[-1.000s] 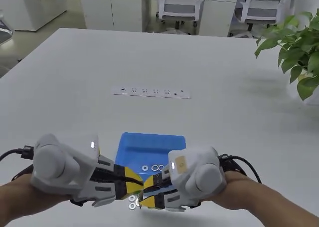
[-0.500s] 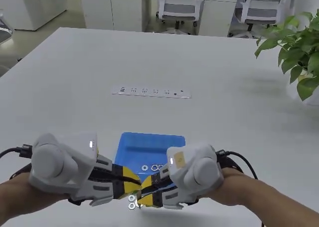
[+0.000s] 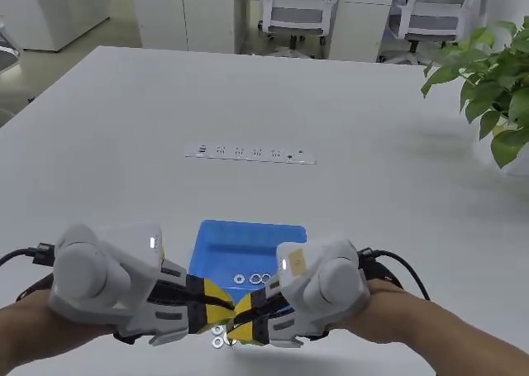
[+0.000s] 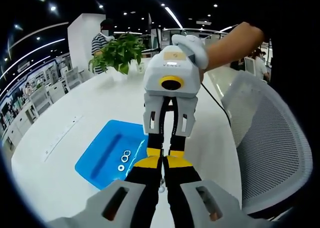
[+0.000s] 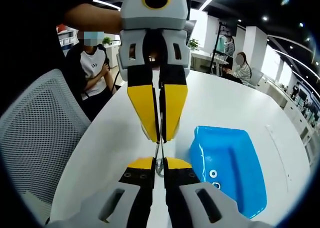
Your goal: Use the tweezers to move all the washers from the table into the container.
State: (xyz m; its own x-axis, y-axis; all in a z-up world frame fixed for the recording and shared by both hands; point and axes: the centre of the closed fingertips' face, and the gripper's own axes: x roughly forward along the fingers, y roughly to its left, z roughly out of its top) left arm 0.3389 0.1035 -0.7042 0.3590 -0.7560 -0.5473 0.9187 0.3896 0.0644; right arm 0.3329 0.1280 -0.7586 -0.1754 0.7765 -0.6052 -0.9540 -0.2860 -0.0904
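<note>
My left claw and right claw met tip to tip at the near edge of the shallow blue plastic tray, both pinched together on the thin metal tweezers. Three small silver washers lay inside the tray; loose washers sat on the white desk just outside that edge

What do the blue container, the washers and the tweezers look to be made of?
The container looks like glossy plastic: uniform bright blue, soft highlights, rounded moulded rim. The washers seem metal: small silvery rings. The tweezers appear steel: thin grey shiny strips, too fine to be sure.
</note>
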